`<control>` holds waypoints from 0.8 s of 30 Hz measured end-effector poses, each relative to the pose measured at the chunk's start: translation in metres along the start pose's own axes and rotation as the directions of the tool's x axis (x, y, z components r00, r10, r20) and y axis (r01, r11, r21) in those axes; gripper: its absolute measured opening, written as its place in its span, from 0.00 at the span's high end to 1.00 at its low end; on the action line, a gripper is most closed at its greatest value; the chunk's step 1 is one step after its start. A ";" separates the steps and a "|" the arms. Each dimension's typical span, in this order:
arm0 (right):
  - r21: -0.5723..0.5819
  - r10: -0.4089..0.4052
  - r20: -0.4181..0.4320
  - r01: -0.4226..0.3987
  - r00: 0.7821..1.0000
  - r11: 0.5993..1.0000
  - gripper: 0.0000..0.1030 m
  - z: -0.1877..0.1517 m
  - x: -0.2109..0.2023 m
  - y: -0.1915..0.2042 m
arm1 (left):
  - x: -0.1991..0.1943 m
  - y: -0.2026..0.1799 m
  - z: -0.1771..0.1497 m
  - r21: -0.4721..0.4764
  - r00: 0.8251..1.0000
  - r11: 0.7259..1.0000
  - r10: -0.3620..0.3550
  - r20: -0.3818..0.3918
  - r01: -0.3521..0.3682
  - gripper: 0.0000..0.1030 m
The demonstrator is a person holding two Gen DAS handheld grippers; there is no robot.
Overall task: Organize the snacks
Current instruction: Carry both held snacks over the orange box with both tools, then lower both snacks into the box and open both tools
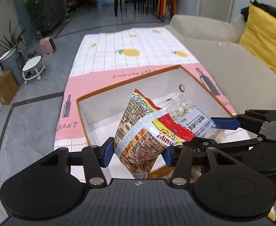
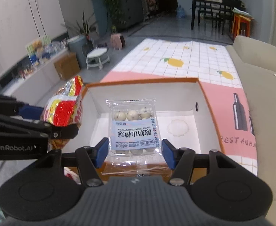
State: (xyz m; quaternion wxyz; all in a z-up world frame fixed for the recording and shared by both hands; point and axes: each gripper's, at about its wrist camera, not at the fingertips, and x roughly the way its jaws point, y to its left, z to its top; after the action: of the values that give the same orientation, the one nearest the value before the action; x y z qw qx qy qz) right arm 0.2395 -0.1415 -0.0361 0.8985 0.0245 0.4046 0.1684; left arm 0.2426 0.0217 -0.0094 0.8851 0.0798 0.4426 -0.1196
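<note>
My left gripper [image 1: 138, 153] is shut on a yellow and red bag of stick snacks [image 1: 141, 131] and holds it over the near edge of an open orange-rimmed box [image 1: 126, 80]. My right gripper [image 2: 135, 153] is shut on a clear packet of white yogurt-coated balls [image 2: 133, 130], held above the box's white inside [image 2: 175, 143]. The packet also shows in the left wrist view [image 1: 187, 114], just right of the stick bag. The left gripper and its bag show at the left of the right wrist view [image 2: 66, 103].
The box sits on a pink and white lemon-print tablecloth [image 1: 130, 45]. A beige sofa [image 1: 232, 62] with a yellow cushion [image 1: 264, 37] runs along the right. A round white stool [image 1: 32, 67] and a cardboard box [image 1: 4, 86] stand on the floor at left.
</note>
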 end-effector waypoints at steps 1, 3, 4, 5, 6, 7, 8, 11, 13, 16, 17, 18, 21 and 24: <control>-0.007 -0.003 -0.017 0.003 1.000 1.000 0.43 0.003 0.008 -0.001 | 0.006 0.001 0.003 0.012 1.000 1.000 0.003 -0.015 -0.003 0.43; -0.023 -0.009 -0.045 0.008 0.999 1.000 0.43 0.009 0.022 -0.002 | 0.018 0.003 0.005 0.020 0.999 1.000 -0.001 -0.045 0.002 0.43; -0.031 -0.011 -0.063 0.009 0.998 0.999 0.43 0.010 0.028 -0.003 | 0.025 0.005 0.007 0.018 0.998 1.000 -0.001 -0.067 0.003 0.43; -0.039 -0.010 -0.084 0.007 0.996 0.999 0.43 0.012 0.035 -0.005 | 0.031 0.006 0.008 0.020 0.996 1.000 0.001 -0.085 0.001 0.43; -0.047 -0.010 -0.105 0.005 0.994 0.999 0.43 0.014 0.042 -0.006 | 0.037 0.006 0.009 0.026 0.995 1.000 0.005 -0.100 -0.002 0.43; -0.058 -0.013 -0.133 0.005 0.991 0.998 0.43 0.015 0.049 -0.006 | 0.043 0.006 0.009 0.036 0.993 0.999 0.008 -0.115 -0.004 0.43; -0.070 -0.019 -0.157 0.008 0.987 0.998 0.43 0.015 0.055 -0.007 | 0.048 0.004 0.008 0.048 0.991 0.999 0.010 -0.131 -0.004 0.43; -0.090 -0.032 -0.204 0.014 0.978 0.996 0.43 0.014 0.073 -0.010 | 0.062 0.000 0.006 0.087 0.984 0.996 0.015 -0.179 0.000 0.43; -0.091 -0.032 -0.240 0.010 0.970 0.996 0.43 0.012 0.084 -0.012 | 0.070 -0.002 0.005 0.111 0.978 0.994 0.028 -0.205 -0.005 0.43; -0.072 -0.020 -0.278 0.000 0.960 0.997 0.43 0.009 0.097 -0.017 | 0.081 -0.003 0.004 0.139 0.970 0.990 0.049 -0.238 -0.016 0.43; -0.063 -0.017 -0.285 -0.001 0.958 0.998 0.43 0.007 0.100 -0.018 | 0.085 -0.003 0.005 0.146 0.967 0.989 0.058 -0.248 -0.022 0.43; -0.055 -0.014 -0.293 -0.002 0.956 0.998 0.43 0.007 0.103 -0.019 | 0.089 -0.002 0.005 0.150 0.964 0.988 0.064 -0.259 -0.025 0.43; -0.029 0.006 -0.324 -0.017 0.946 0.999 0.43 0.007 0.110 -0.021 | 0.098 0.001 0.005 0.162 0.953 0.986 0.083 -0.291 -0.036 0.43; -0.007 0.036 -0.359 -0.041 0.932 0.999 0.43 0.006 0.116 -0.023 | 0.105 0.005 0.005 0.156 0.943 0.987 0.073 -0.325 -0.023 0.43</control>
State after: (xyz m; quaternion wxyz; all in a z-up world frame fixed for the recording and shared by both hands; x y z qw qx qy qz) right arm 0.3215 -0.1252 -0.1193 0.8062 -0.0055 0.5601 0.1905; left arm 0.3084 0.0106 -0.0903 0.7926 0.1759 0.5722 -0.1157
